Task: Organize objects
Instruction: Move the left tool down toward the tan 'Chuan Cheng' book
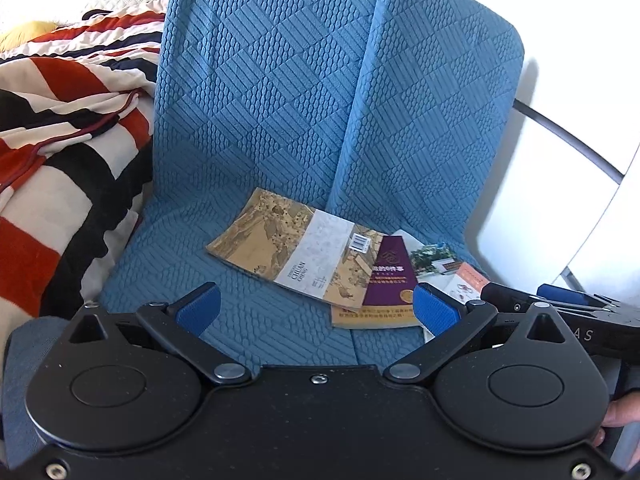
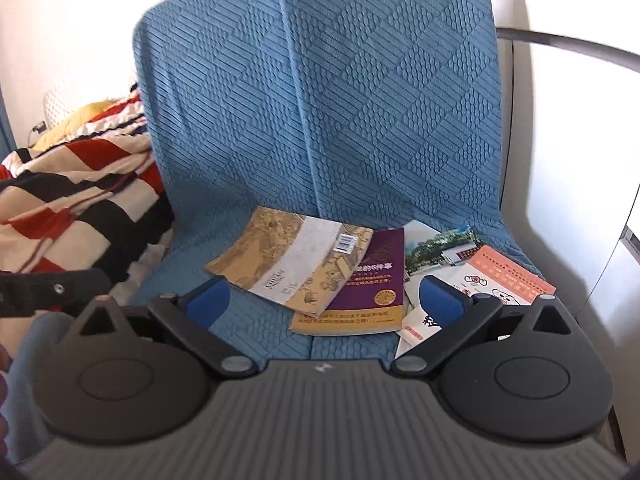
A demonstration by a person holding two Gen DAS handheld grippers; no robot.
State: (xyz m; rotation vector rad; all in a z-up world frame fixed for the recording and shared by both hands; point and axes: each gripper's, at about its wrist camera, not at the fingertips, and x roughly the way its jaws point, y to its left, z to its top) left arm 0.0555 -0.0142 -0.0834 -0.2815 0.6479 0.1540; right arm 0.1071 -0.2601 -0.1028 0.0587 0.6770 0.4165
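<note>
On the blue sofa seat (image 1: pixel 224 248) (image 2: pixel 208 240) lies a loose pile of printed matter. A tan book with a painted cover (image 1: pixel 292 248) (image 2: pixel 288 256) overlaps a purple and yellow book (image 1: pixel 384 280) (image 2: pixel 368 284). To their right lie white and orange leaflets (image 1: pixel 444 264) (image 2: pixel 480 268). My left gripper (image 1: pixel 316 308) hovers open just in front of the tan book, holding nothing. My right gripper (image 2: pixel 324 300) is open too, its right finger (image 2: pixel 440 300) over the leaflets. Each gripper shows at the edge of the other's view.
Two blue textured back cushions (image 1: pixel 280 80) (image 2: pixel 360 100) stand behind the seat. A red, black and white striped blanket (image 1: pixel 60 152) (image 2: pixel 76 196) is heaped on the left. A white wall with a grey rail (image 1: pixel 568 140) (image 2: pixel 568 44) borders the right. A hand (image 1: pixel 620 416) holds the right gripper.
</note>
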